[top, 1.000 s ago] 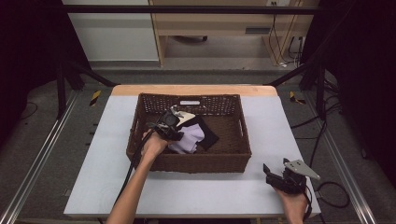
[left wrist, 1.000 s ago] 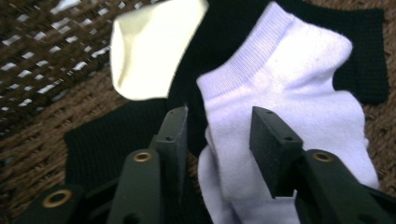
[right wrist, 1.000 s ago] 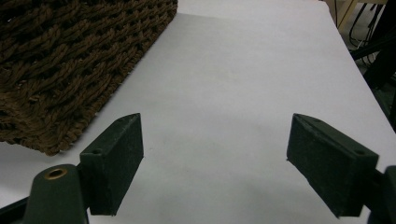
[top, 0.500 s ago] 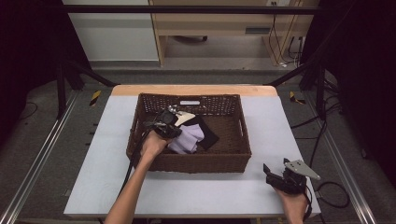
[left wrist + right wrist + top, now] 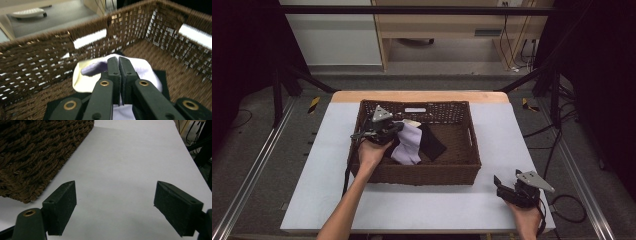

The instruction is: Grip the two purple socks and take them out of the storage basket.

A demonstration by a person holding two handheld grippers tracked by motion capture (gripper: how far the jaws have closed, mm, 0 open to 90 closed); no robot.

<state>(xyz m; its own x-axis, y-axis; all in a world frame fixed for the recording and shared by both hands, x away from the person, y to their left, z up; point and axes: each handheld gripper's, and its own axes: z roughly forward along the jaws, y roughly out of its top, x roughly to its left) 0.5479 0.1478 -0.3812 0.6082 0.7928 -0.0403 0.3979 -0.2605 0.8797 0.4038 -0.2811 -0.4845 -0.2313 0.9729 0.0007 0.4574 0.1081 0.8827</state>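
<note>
- The left tongs (image 5: pixel 119 75) have just closed and are clamped on the pale cloth (image 5: pixel 147 71), pinching a fold, likely so it lifts clear of the dark cloth (image 5: pixel 432 142) beneath.
- Both cloths lie inside the wicker basket (image 5: pixel 464 172) on the bench (image 5: pixel 512 130).
- The right tongs (image 5: pixel 120 207) rest apart near the basket's corner, ready.

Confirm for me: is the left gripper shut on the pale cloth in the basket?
Shut on it. The left gripper has its jaws pressed together with the pale cloth pinched between them, inside the wicker basket.
</note>
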